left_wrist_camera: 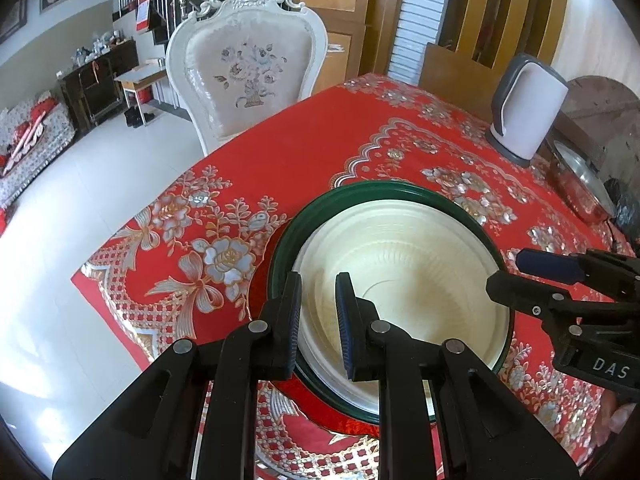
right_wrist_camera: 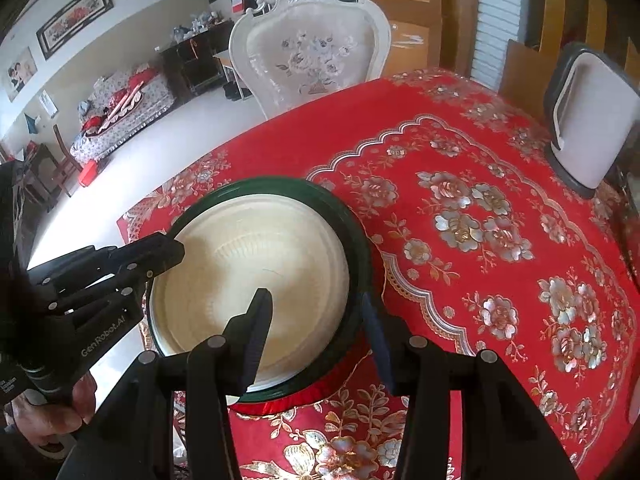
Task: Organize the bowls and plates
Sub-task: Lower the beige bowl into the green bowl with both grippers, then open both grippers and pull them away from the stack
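Bowls (left_wrist_camera: 400, 280) nested near the tabletop (right_wrist_camera: 480, 152) edge; left gripper (left_wrist_camera: 318, 312) jaws clamp the left rim, right gripper (right_wrist_camera: 316, 320) jaws straddle the right rim loosely. Only left view shows a metal pan (left_wrist_camera: 580, 184).

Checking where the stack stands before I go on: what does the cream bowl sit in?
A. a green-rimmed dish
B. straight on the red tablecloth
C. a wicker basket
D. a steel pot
A: the cream bowl sits nested inside the green-rimmed dish, whose dark green edge rings it.
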### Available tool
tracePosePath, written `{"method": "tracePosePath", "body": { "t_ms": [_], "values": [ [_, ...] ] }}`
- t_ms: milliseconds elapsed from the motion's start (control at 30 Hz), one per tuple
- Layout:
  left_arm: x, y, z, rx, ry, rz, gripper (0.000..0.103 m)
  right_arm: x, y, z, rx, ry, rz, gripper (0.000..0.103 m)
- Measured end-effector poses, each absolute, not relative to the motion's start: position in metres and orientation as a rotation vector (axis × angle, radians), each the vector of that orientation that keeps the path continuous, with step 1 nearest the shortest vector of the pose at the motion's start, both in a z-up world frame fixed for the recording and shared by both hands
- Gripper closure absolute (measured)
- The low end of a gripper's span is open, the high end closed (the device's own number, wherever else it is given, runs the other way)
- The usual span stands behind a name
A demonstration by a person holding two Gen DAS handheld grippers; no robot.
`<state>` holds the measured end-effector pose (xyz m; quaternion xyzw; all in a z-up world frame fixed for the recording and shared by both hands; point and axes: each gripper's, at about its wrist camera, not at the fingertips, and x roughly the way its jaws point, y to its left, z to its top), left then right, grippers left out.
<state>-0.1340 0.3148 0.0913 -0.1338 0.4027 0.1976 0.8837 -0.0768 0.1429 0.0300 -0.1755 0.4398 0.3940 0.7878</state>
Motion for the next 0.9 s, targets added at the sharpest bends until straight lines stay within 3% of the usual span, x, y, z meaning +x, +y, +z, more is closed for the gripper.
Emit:
{"method": "tracePosePath", "body": {
  "t_ms": [133, 200, 267, 300, 900],
  "values": [
    [-0.135, 0.308, 0.098, -0.263, 0.812, 0.412, 0.086, -0.076, 0.135, 0.031, -0.363, 0.949, 0.848, 0.053],
    [-0.137, 0.306, 0.102, -0.25, 0.793, 0.421, 0.075, -0.076, 0.131, 0.032, -0.35, 0.951, 0.846, 0.051],
    [-0.138, 0.302, 0.108, -0.231, 0.765, 0.425, 0.052, -0.074, 0.127, 0.033, -0.337, 0.954, 0.843, 0.051],
    [-0.14, 0.3, 0.11, -0.223, 0.751, 0.427, 0.05, -0.074, 0.124, 0.033, -0.327, 0.955, 0.844, 0.051],
    [-0.107, 0.215, 0.134, -0.112, 0.706, 0.302, 0.05, -0.06, 0.04, 0.051, -0.199, 0.925, 0.744, 0.05]
  ]
}}
